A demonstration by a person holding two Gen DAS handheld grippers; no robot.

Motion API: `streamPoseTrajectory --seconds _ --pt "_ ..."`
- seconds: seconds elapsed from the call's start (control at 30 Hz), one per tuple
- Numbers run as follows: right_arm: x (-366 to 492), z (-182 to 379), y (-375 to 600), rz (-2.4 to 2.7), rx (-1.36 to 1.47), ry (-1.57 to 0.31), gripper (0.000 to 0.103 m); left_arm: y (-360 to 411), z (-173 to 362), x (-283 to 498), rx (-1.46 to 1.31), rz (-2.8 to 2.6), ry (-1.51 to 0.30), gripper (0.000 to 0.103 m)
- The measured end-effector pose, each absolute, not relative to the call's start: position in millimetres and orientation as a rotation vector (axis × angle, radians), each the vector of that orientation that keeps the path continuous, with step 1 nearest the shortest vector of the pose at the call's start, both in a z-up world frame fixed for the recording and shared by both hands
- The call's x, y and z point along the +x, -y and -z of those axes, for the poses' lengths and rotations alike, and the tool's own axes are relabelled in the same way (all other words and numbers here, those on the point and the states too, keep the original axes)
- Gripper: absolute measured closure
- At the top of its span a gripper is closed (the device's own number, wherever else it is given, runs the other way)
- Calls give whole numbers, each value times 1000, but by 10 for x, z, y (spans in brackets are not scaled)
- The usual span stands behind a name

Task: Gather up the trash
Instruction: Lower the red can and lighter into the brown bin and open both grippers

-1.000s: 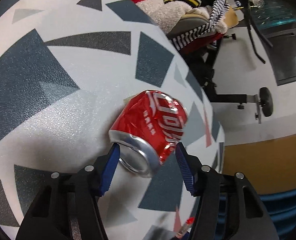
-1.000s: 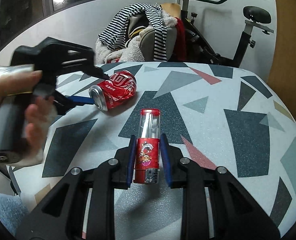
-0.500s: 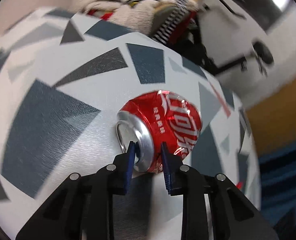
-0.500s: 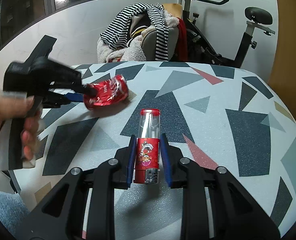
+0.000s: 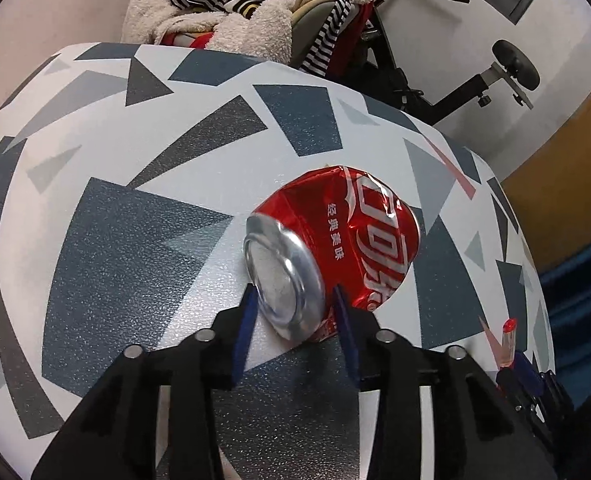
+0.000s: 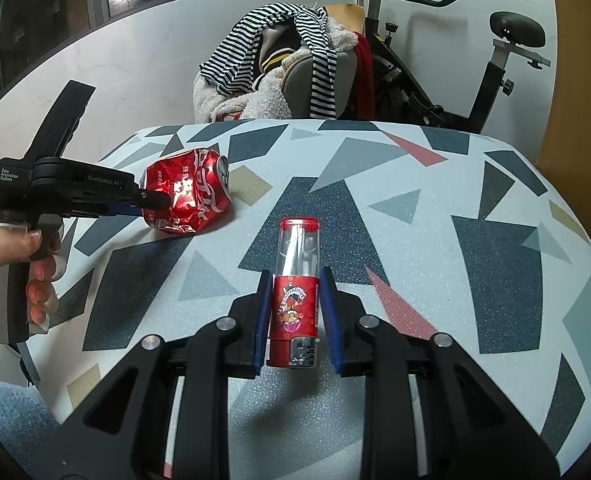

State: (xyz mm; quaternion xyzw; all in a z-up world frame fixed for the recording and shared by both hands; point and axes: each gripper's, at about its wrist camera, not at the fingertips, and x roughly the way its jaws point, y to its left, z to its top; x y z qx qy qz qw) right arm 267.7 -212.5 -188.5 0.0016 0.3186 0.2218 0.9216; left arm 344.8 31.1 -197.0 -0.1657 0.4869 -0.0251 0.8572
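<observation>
A crushed red soda can (image 5: 359,240) lies on the patterned table (image 5: 135,240), its silver end toward the left wrist camera. My left gripper (image 5: 293,296) has that end between its blue pads; both pads touch the can's sides while the jaws are opening. From the right wrist view the can (image 6: 191,196) sits tilted at the table's left, with the left gripper (image 6: 151,204) on it and a hand (image 6: 11,264) on the grip. My right gripper (image 6: 295,274) is shut on a red lighter (image 6: 295,292) with a clear end, held just above the table.
Past the table's (image 6: 415,200) far edge stands a chair heaped with striped and fleecy clothes (image 6: 279,60). An exercise bike (image 6: 495,60) is behind it to the right. The right gripper with the lighter (image 5: 509,340) shows low on the right in the left wrist view.
The left gripper rolled and shifted, went from straddling the can to pinching its rim, then widened around its end. The can turned and tilted. The right gripper and lighter stayed still.
</observation>
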Motion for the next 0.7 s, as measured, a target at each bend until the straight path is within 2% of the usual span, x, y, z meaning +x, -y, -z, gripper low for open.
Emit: streamPoseTrajectory --seconds 0.1,0.23,0.33,0.5,0.57,0.6,0.63,0.7 --pt "2677 1891 2123 -456 1 -654 76 -331 1957 3442 -348 38 -1012 50" --pt "2678 1891 2121 -456 -1 -654 76 -357 1916 3464 -358 22 -989 49" --pt "2678 1893 2119 -456 0 -655 76 -392 1866 3496 -394 2 -965 42" --pt "2683 1896 2101 -453 -7 -659 76 -437 1888 3627 -452 -53 -955 42" --pt "2681 1896 2099 -452 -9 -659 76 -468 1931 3681 -474 -79 -958 43" --pt "2681 1896 2099 -452 -9 -659 76 -479 1958 3706 -475 -91 -958 56" --pt "2680 1896 2098 -452 -9 -659 76 -482 1981 3714 -471 -88 -958 65" --pt "2682 1892 2097 -451 -10 -658 76 -486 1979 3693 -458 -71 -941 66"
